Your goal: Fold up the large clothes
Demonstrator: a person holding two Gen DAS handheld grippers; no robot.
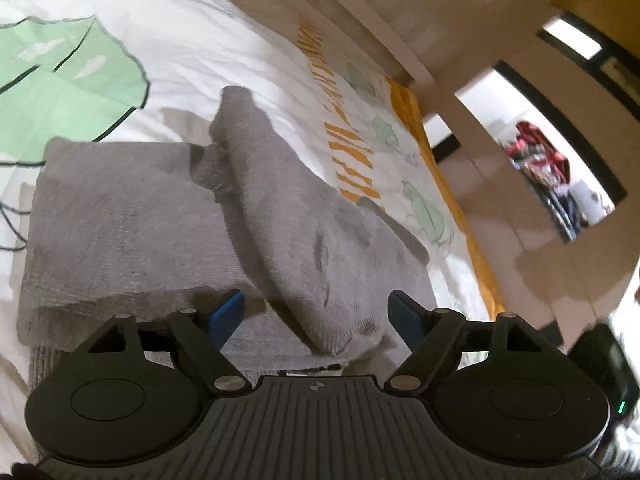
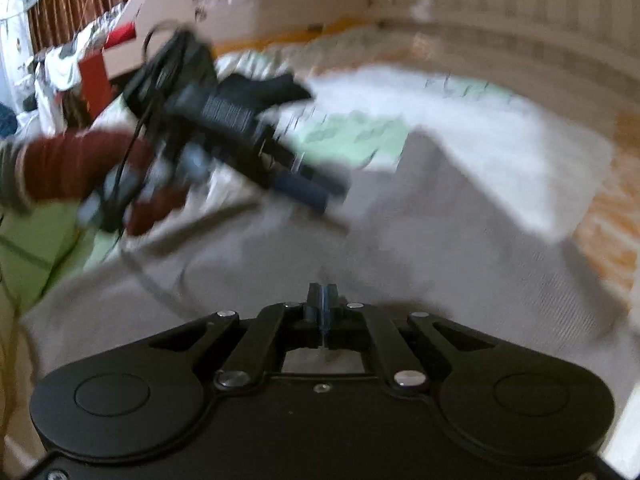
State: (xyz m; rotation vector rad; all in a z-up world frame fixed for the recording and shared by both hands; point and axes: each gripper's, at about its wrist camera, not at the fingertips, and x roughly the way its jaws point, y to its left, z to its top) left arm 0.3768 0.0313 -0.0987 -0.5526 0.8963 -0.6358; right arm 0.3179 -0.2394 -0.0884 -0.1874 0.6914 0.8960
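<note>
Left tongs [image 1: 316, 314] stand open just above the grey garment [image 1: 132, 216], blue pads [image 1: 226, 312] spread wide with nothing between them. Right tongs [image 2: 322, 308] are closed, pads pressed together over the same garment [image 2: 440, 248]; whether any cloth is pinched between them cannot be told from the blurred right view.

One garment lies on the bed, on a white sheet [image 1: 200, 40] printed with green leaves and orange lettering. In the left view it is partly folded: a flat rectangular panel on the left, and a long sleeve [image 1: 280, 200] laid diagonally across it, running from the far side down toward the tongs. Its ribbed hem sits close under the left tongs.

The sheet's orange border [image 1: 448, 184] marks the bed's edge on the right of the left view, with a pale wooden frame [image 1: 360, 12] beyond it. Bare sheet shows around the garment on the far and left sides.

From the right view, the left tongs [image 2: 316, 192] appear in a hand with a dark red sleeve [image 2: 76, 164], held above the garment's left part. Cardboard boxes [image 2: 160, 8] stand beyond the bed; what is in them is unclear.
</note>
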